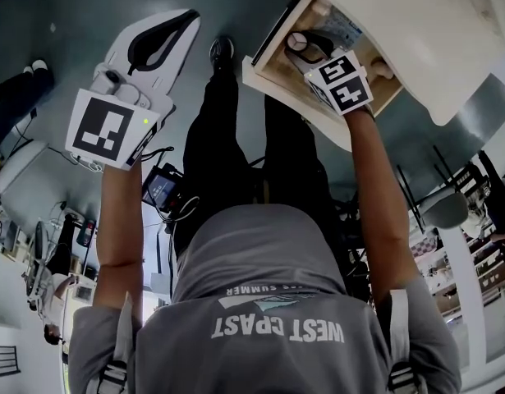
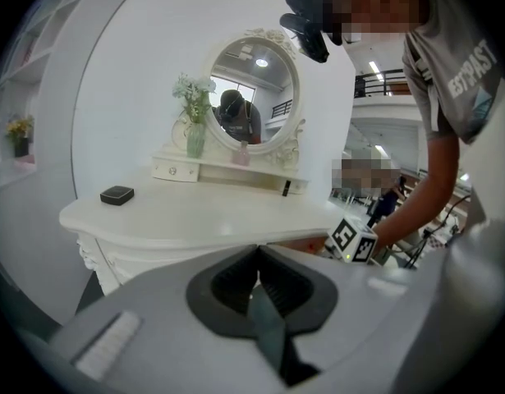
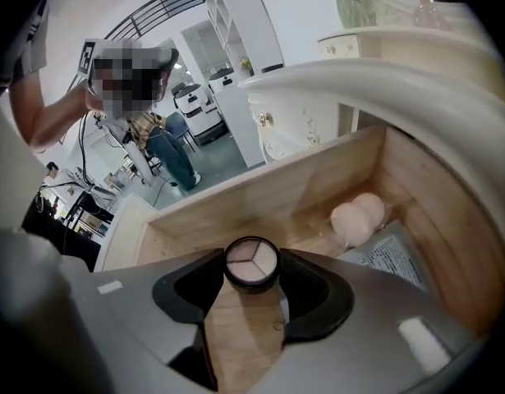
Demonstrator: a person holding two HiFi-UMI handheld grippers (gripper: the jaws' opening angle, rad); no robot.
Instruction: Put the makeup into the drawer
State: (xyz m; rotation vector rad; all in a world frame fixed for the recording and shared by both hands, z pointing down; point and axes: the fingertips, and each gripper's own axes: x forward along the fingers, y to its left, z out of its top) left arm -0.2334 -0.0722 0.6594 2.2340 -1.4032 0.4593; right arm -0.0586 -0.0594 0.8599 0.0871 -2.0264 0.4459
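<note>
A round black makeup compact (image 3: 251,263) with three pale powder shades sits between the jaws of my right gripper (image 3: 252,269), which is shut on it. The compact hangs just above the floor of the open wooden drawer (image 3: 236,195). From the head view, the right gripper (image 1: 305,46) reaches down into the drawer (image 1: 273,68) with the compact (image 1: 296,41) at its tips. My left gripper (image 1: 185,21) is shut on nothing and stays off to the left, away from the drawer. In the left gripper view its jaws (image 2: 256,281) meet, pointing toward the white dressing table (image 2: 203,220).
A pink sponge (image 3: 355,217) and a printed packet (image 3: 393,257) lie in the drawer's right part. On the table top are a small black case (image 2: 117,194), an oval mirror (image 2: 254,93) and a vase of flowers (image 2: 195,113). The table edge (image 3: 416,80) overhangs the drawer.
</note>
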